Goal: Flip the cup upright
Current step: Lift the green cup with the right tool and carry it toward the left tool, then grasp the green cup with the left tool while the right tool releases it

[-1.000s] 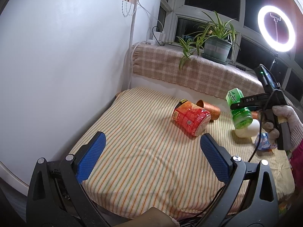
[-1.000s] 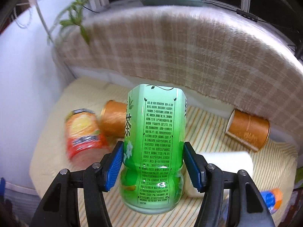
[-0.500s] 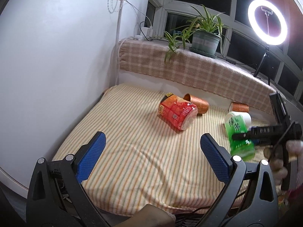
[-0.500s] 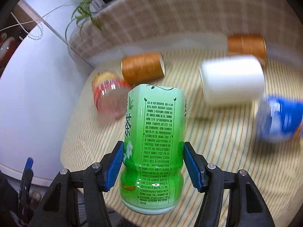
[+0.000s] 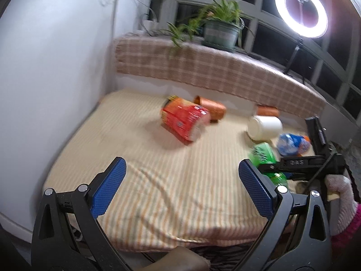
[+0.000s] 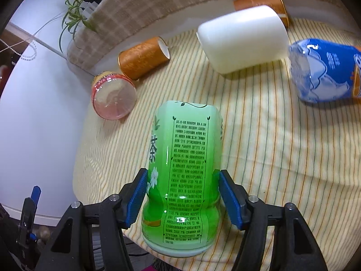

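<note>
My right gripper (image 6: pixel 183 199) is shut on a green tea cup (image 6: pixel 183 176), held over the near right part of the striped cloth (image 6: pixel 259 140). The same green cup (image 5: pixel 262 155) and right gripper (image 5: pixel 274 169) show at the right of the left wrist view. My left gripper (image 5: pixel 180 192) is open and empty above the cloth's near edge. Lying on their sides are a red cup (image 5: pixel 182 120), an orange cup (image 5: pixel 212 109), a white cup (image 5: pixel 265 127), a second orange cup (image 5: pixel 267 110) and a blue cup (image 5: pixel 292 143).
A white curved wall (image 5: pixel 49 72) borders the left side. A plaid-covered ledge (image 5: pixel 203 67) with a potted plant (image 5: pixel 220 32) runs behind the cloth. A ring light (image 5: pixel 302 10) stands at the back right. The cloth's front edge (image 5: pixel 169 237) drops off near me.
The right gripper has carried the green cup lower and nearer to the cloth's front right. The left gripper has pulled back and risen slightly, still open.
</note>
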### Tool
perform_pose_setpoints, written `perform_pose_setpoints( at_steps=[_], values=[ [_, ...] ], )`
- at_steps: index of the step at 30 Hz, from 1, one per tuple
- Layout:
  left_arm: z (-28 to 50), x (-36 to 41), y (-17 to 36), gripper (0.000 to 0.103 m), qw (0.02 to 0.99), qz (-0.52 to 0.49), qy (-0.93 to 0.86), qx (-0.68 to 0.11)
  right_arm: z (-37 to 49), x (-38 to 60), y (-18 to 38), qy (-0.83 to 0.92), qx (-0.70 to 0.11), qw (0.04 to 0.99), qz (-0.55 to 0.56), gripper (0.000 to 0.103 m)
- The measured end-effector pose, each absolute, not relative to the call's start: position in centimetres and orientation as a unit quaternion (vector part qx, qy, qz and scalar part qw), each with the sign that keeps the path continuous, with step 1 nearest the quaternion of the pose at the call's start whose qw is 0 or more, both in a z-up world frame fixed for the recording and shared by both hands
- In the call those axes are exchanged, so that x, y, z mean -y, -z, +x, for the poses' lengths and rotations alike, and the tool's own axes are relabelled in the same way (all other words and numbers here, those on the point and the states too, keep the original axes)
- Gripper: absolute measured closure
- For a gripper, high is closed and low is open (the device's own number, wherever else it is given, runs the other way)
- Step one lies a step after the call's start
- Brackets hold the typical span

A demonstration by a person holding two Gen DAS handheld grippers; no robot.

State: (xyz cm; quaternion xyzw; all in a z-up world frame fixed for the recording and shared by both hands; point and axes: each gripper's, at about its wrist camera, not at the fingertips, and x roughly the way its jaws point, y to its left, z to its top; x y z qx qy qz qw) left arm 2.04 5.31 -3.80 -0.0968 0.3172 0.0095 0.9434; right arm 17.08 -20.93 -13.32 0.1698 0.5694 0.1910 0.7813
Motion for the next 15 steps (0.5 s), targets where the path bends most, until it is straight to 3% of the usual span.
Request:
perform_pose_setpoints(
  at_steps=[2,5,15],
  values=[
    [2.3,-4.9,4.0,0.001,0.941,-0.099,-0.001,-0.323,16.9,21.0,13.4,-0.193,-0.568,0.783,0.164,0.033],
    [3.0,-4.3,4.0,0.002,0.936,-0.103,0.017,-0.336,16.2,21.5,12.9,-0.198,-0.553,0.794,0.157,0.019],
    [7.8,-1.7,5.5,0.002,0.890,-0.164,0.109,-0.411,10.5,26.7,10.1,-0.161,-0.475,0.853,0.144,0.018]
  ],
)
